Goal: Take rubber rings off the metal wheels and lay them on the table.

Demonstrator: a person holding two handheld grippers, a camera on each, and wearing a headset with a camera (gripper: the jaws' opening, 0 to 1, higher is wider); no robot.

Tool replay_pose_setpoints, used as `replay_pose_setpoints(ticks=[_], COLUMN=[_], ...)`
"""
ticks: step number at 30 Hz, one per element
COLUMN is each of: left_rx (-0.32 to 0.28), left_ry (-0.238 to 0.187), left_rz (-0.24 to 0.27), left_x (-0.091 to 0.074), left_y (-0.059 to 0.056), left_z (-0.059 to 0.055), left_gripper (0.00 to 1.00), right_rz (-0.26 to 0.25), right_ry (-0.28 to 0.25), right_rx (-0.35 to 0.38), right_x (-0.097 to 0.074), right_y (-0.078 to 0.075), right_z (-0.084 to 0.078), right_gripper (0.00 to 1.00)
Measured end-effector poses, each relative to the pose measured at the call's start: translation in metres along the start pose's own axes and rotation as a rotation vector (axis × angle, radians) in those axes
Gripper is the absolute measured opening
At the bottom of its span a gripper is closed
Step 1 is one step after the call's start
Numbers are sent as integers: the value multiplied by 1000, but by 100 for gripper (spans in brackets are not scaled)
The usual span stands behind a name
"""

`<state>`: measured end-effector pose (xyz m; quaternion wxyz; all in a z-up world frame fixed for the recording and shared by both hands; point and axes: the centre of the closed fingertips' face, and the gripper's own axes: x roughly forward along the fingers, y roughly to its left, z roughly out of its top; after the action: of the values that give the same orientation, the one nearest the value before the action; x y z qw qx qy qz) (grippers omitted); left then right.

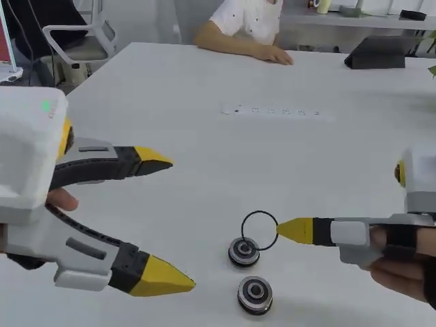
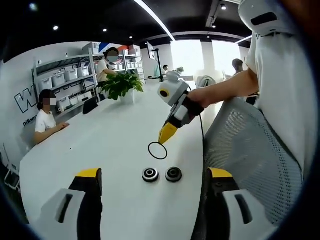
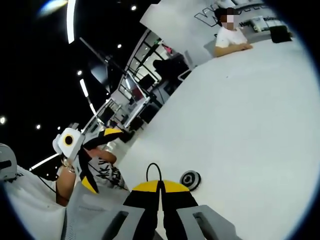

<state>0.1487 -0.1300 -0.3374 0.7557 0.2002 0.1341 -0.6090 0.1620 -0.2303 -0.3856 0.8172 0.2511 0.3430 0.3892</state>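
Pinching a thin black rubber ring [image 1: 259,230] by its edge in the clenched right tool [image 1: 289,231], up off the desk [image 1: 204,122]. Hanging leftward from the tool's tip as a nearly round, open loop, so with no long axis to speak of. Overlapping the farther wheel [image 1: 244,251] in the head view, yet plainly apart from it in the left gripper view.

Probably the laying-down step. To do it well: carry the loop sideways to bare desk, away from both wheels, lower the tip enough to rest the rubber flat, and only then let go. Avoid releasing from height, for fear of a bounce or a roll.

Hold back the left tool [image 1: 181,221], spread wide and grasping nothing. Next, judging by its dark rim, go for the nearer wheel [image 1: 255,294], lying flat, hub upward.
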Motion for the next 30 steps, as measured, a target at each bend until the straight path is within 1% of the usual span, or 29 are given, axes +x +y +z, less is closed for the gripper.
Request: replay_pose_setpoints(ticks=[4,8,10,13,16,18,20,22,27,30], left_rx=[-18,-64,-80,-123,-153,-171,-186,-206,-243,-249], left_ry=[3,4,0,-1,11,10,0,-5,0,-1], left_rz=[24,75,88,107,119,127,129,125,123,116], left_x=[-9,-19,-22,-26,-25,-24,-23,-21,-16,-15], left_y=[-1,1,0,-4,-7,-10,-13,-15,-20,-22], left_z=[-7,-18,-23,-34,-46,-50,-52,-55,-63,-63], left_gripper=[85,85,86,86,86,86,85,86,86,86], right_rz=[-2,4,6,9,15,20,29,50,104,111], right_ry=[-9,-17,-21,-30,-41,-49,-54,-66,-103,-104], right_rx=[-1,-7,-9,-8,-11,-19,-28,-53,-117,-152], right_x=[-1,-2,-2,-3,-4,-3,-3,-2,1,2], right_y=[0,1,2,3,5,7,9,16,33,37], right_z=[2,4,5,7,9,11,12,13,19,19], right_gripper=[0,0,0,0,0,0,0,0,0,0])
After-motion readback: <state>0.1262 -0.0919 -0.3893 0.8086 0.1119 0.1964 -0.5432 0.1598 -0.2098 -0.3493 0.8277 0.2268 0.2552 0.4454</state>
